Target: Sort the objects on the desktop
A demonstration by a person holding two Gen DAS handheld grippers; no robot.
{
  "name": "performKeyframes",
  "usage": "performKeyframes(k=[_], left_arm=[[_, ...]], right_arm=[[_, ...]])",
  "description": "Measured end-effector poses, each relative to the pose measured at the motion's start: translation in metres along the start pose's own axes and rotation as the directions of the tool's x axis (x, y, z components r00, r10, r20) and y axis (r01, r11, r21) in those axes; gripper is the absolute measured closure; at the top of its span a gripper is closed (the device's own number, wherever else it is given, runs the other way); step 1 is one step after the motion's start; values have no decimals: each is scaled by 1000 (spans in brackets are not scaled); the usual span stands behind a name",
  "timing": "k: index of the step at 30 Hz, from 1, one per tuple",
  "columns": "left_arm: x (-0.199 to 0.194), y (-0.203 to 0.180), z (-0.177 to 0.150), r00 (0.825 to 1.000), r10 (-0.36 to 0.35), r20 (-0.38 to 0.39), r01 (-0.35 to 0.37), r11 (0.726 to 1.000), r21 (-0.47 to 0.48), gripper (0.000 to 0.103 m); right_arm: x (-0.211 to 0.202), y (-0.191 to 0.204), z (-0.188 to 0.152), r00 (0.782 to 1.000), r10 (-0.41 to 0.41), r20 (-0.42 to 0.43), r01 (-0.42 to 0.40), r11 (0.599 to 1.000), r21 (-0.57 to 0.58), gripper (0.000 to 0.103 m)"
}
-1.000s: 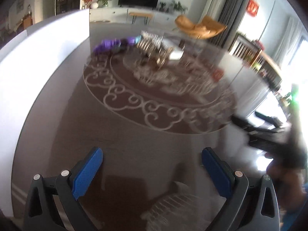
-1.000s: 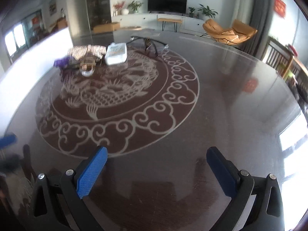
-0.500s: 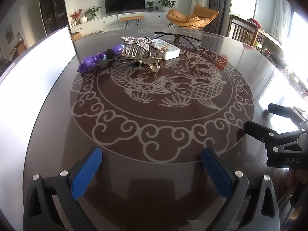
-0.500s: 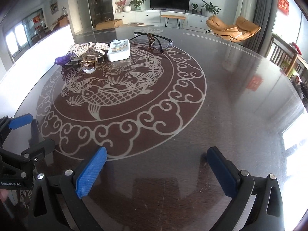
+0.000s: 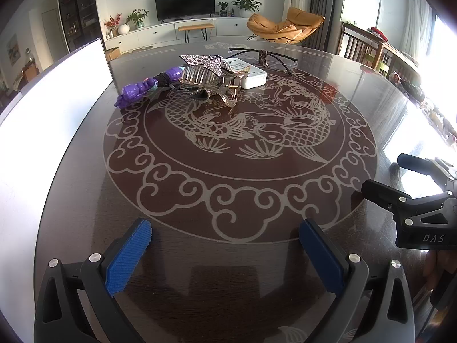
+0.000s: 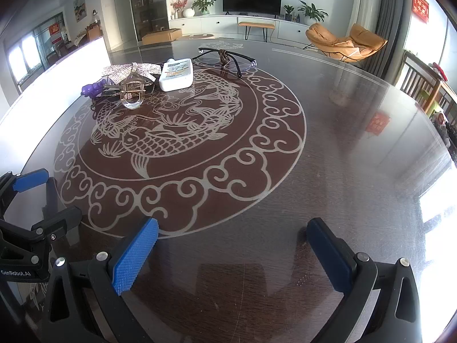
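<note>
On the far side of the round dark table point(image 5: 228, 257) lies a cluster: a purple toy point(image 5: 142, 88), a clear hair claw clip with a rhinestone bow point(image 5: 208, 74), a white box point(image 5: 251, 75) and black glasses point(image 5: 262, 55). The right wrist view shows the same clip point(image 6: 131, 85), box point(image 6: 177, 74), glasses point(image 6: 225, 57) and toy point(image 6: 91, 89). My left gripper point(image 5: 225, 240) is open and empty over the near table edge. My right gripper point(image 6: 232, 240) is open and empty too, to the right of the left one point(image 6: 37, 200).
A bright white panel point(image 5: 42, 108) stands along the table's left side. The table top carries a fish and cloud pattern point(image 5: 242, 131). Chairs point(image 5: 362, 48) stand beyond the far right edge. The right gripper's body point(image 5: 414, 200) shows at the right of the left wrist view.
Both views have steadied from blur one second ago. The left gripper swung to face the table centre; both grippers stayed open and moved slightly forward.
</note>
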State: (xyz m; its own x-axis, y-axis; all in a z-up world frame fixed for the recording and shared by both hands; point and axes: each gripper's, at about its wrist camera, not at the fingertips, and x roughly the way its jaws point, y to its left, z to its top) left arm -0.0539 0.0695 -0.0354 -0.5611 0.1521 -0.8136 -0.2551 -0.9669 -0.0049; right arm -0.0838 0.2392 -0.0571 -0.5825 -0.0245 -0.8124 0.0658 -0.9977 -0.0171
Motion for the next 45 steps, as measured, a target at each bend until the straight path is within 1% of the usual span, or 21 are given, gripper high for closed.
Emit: performKeyframes(k=[45], left_arm=[[0, 0, 0, 1000, -1, 0, 1, 1000, 1, 0]], right_arm=[[0, 0, 0, 1000, 0, -1, 0, 1000, 0, 0]])
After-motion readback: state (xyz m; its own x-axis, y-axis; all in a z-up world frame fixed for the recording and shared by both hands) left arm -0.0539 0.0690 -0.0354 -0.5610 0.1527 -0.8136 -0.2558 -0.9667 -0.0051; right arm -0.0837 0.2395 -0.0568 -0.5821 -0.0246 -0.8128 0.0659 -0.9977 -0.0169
